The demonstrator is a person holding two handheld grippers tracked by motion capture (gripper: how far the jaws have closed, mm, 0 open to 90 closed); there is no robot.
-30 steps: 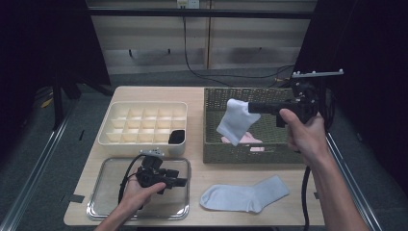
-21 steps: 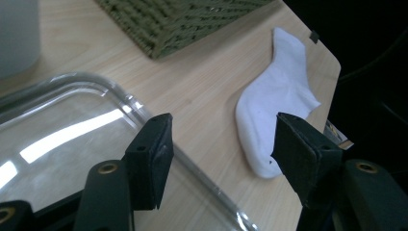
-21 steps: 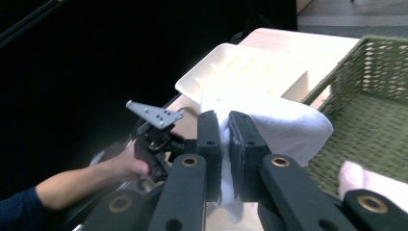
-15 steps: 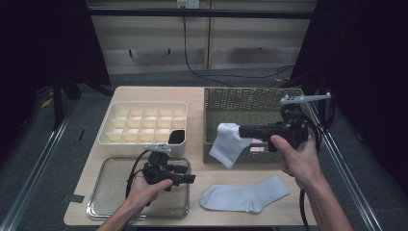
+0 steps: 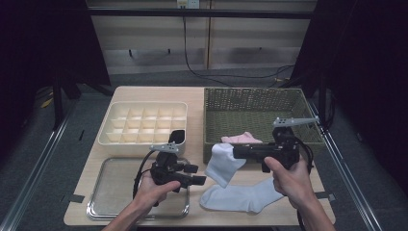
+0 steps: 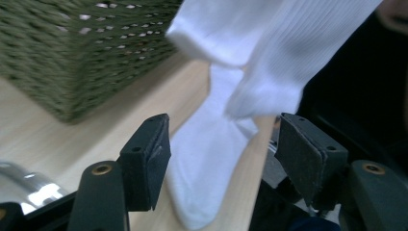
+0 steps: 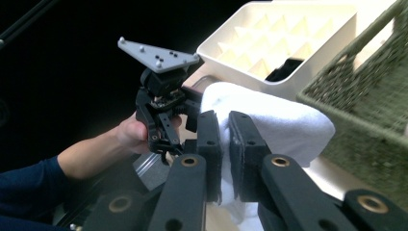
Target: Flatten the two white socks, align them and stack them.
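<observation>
Dark curtains close in a pale wooden table [image 5: 197, 96], and in the high view things read from left to right. At lower left sits a steel tray [image 5: 110, 197], with a cream divided organizer [image 5: 144, 126] above it, one near cell holding something black. Over the tray's right edge the left gripper [image 5: 201, 180] points right. Its jaws have just been opening and stand wide with nothing between them. At centre a white sock [image 5: 222, 163] hangs in the air, pinched at its top by the right gripper [image 5: 235, 152], whose jaws are nearly closed on the cloth. Below it a second white sock [image 5: 245, 196] lies flat along the table's front edge. A green wicker basket [image 5: 260, 103] fills the upper right, a pink item [image 5: 240, 138] at its near wall.

The step looks like bringing the hanging sock to its mate to pair them. Next, I judge, the open left gripper must close on the loose lower end so the sock can be laid straight over the flat one.

The left gripper view adds what the high view lacks: looking between its empty pads [image 6: 149, 166], the hanging sock [image 6: 269, 53] dangles above the flat sock [image 6: 202, 178], apparently not touching. The right gripper view shows the pinch itself, pads [image 7: 211, 154] squeezing the sock [image 7: 279, 127], with the other gripper [image 7: 166, 118] beyond.
</observation>
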